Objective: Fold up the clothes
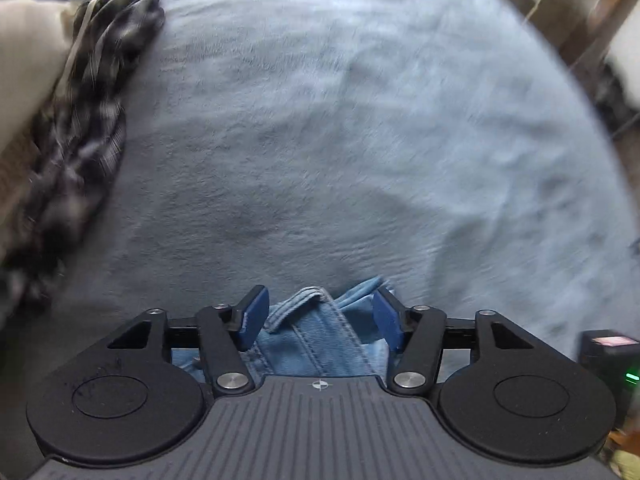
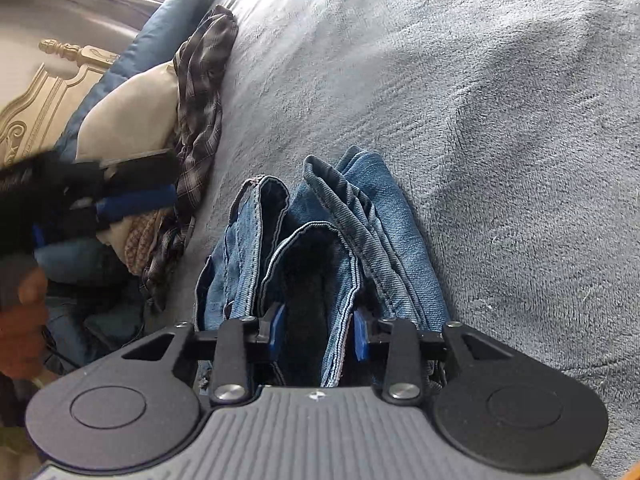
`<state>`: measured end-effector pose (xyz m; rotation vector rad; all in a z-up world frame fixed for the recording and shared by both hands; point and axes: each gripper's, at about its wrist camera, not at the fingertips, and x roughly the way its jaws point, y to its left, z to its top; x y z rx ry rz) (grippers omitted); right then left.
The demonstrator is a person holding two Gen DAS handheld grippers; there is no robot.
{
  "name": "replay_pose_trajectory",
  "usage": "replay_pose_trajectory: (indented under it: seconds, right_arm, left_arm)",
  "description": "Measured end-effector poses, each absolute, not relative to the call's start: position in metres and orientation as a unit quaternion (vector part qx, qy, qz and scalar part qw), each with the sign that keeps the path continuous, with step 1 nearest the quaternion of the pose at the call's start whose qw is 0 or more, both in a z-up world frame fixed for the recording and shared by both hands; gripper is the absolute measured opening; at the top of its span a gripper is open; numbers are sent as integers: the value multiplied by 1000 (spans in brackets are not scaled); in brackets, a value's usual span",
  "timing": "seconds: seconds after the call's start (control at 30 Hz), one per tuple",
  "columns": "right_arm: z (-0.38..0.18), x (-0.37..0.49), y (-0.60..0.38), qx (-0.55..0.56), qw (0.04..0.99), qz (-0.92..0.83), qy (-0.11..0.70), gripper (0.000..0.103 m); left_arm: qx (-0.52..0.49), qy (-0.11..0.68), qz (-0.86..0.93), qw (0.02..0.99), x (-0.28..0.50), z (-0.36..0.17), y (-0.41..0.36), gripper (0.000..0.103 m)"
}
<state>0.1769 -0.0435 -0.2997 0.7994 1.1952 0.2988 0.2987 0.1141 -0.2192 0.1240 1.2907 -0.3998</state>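
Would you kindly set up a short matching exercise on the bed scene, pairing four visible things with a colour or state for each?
Things:
1. folded blue denim jeans
2. rumpled plaid shirt
3. fuzzy bed blanket
4. left tongs

Descriptions:
A. pale grey-blue, spread flat across the bed
B. dark checked, heaped at the blanket's edge beside a cream cushion
C. stacked in layers, between the right tongs' blue pads
D. open, pads standing apart on either side of a denim edge

Pairs: 1-C, 2-B, 3-A, 4-D
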Motion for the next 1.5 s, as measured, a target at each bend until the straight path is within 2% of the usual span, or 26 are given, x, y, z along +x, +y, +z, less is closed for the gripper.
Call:
replay_pose_trajectory:
  seconds: [0.17, 0.3, 0.37, 0.43, 0.53, 0.6, 0.8, 0.87, 0.9, 0.93, 0.97, 1.23, 1.33, 1.37, 1.4, 1.5]
  right_arm:
    - [-297, 175, -44, 358, 748, 135, 543, 36]
    - [-297, 172, -44, 354, 753, 137, 538, 36]
    - [-299, 171, -45, 357, 754, 137, 535, 34]
    - [-300, 169, -47, 361, 754, 137, 531, 33]
    - [-301, 166, -49, 365, 756, 137, 526, 29]
    - [-302, 164, -52, 368, 756, 137, 524, 24]
    - [-305, 158, -65, 388, 751, 142, 515, 23]
    - [-306, 159, -68, 393, 748, 145, 515, 23]
    - [-306, 159, -68, 392, 747, 147, 516, 23]
    - [-306, 160, -67, 390, 748, 149, 516, 23]
    - [-306, 160, -67, 390, 747, 150, 517, 23]
    - [-306, 164, -61, 380, 750, 162, 517, 24]
    - [-307, 166, -59, 374, 751, 165, 519, 24]
    - [-307, 166, -59, 373, 751, 166, 520, 24]
    - [-307, 166, -58, 372, 751, 166, 520, 24]
    - [-307, 168, -57, 370, 751, 166, 521, 24]
  left_arm:
    - [149, 634, -129, 748, 299, -258, 88, 58]
    - [182, 646, -108, 733, 302, -276, 82, 56]
    - [184, 649, -100, 731, 305, -280, 83, 46]
    - [176, 651, -99, 731, 308, -278, 84, 24]
    - [181, 640, -103, 740, 301, -270, 85, 0]
    - [186, 627, -111, 748, 295, -263, 88, 0]
    - [152, 611, -173, 757, 280, -240, 107, 2]
    - [158, 591, -191, 768, 281, -231, 108, 23]
    - [166, 578, -199, 773, 284, -229, 110, 49]
    - [172, 566, -208, 779, 289, -227, 111, 62]
    - [173, 558, -217, 782, 296, -228, 115, 64]
    - [-39, 682, -297, 667, 371, -293, 151, 67]
    - [-38, 690, -318, 649, 374, -307, 148, 66]
    - [-27, 690, -326, 646, 371, -309, 145, 63]
    - [-16, 689, -333, 643, 369, -310, 143, 53]
    - [6, 673, -351, 651, 359, -303, 144, 44]
